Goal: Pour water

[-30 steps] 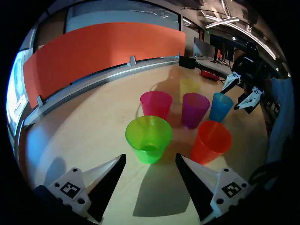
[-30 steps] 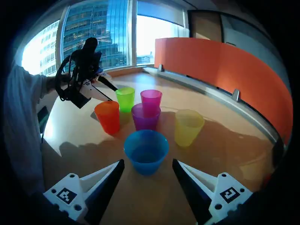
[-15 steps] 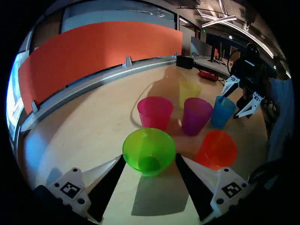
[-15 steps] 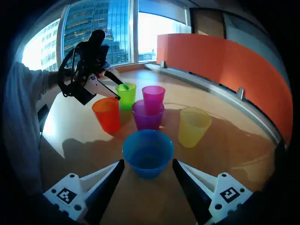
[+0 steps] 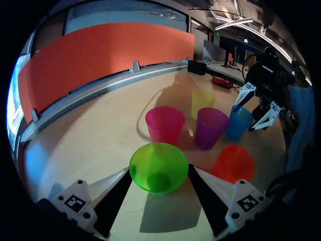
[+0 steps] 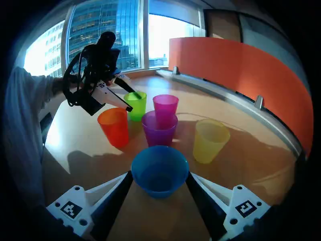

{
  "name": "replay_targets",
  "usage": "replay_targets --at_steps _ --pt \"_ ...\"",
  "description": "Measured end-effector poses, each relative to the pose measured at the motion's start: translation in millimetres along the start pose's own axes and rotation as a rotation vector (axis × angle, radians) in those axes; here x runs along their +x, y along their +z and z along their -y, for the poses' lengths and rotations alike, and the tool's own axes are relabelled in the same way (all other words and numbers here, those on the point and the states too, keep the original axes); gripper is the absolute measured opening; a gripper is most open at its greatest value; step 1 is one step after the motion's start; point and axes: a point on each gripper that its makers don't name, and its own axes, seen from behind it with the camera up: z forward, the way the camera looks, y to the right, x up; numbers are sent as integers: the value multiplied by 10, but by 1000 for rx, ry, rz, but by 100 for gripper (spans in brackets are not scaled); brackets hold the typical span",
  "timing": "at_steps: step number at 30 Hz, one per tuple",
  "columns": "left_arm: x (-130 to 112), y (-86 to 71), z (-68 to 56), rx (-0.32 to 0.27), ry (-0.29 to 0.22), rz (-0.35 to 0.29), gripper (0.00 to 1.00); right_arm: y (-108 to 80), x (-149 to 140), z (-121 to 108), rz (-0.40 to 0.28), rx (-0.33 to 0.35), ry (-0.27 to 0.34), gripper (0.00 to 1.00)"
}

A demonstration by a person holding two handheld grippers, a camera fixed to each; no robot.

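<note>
Since pouring needs a grip, wide left jaws straddle the green cup [image 5: 159, 168], wide right jaws the blue cup [image 6: 159, 170].

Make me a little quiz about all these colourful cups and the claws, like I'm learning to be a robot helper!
1. Fill in the gap: in the right gripper view, the purple cup partly hides the ____ cup standing behind it.
2. Which cup does the left claw straddle?
A. orange
B. green
C. yellow
3. True or false: the right claw is open, with the blue cup sitting between its tips.

Key
1. pink
2. B
3. True
</note>
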Motion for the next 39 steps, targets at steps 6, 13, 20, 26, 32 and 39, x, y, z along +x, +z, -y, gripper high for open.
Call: replay_targets --at_steps 6,13,20,26,32,39 --pt "11 1 4 3 1 -4 97 37 16 -6 -4 2 5 99" --pt "10 2 3 5 3 -3 87 48 52 -8 -14 2 9 99" --pt "13 0 8 1 -7 -6 87 54 77 -10 -18 -4 7 99" --pt "15 -16 5 4 -8 -9 87 68 89 -4 -22 -7 2 94" --pt "66 -93 0 13 0 -25 87 58 97 19 -31 -7 6 92" --pt "203 -249 -29 29 -3 -65 87 -12 246 22 -77 -17 21 92"
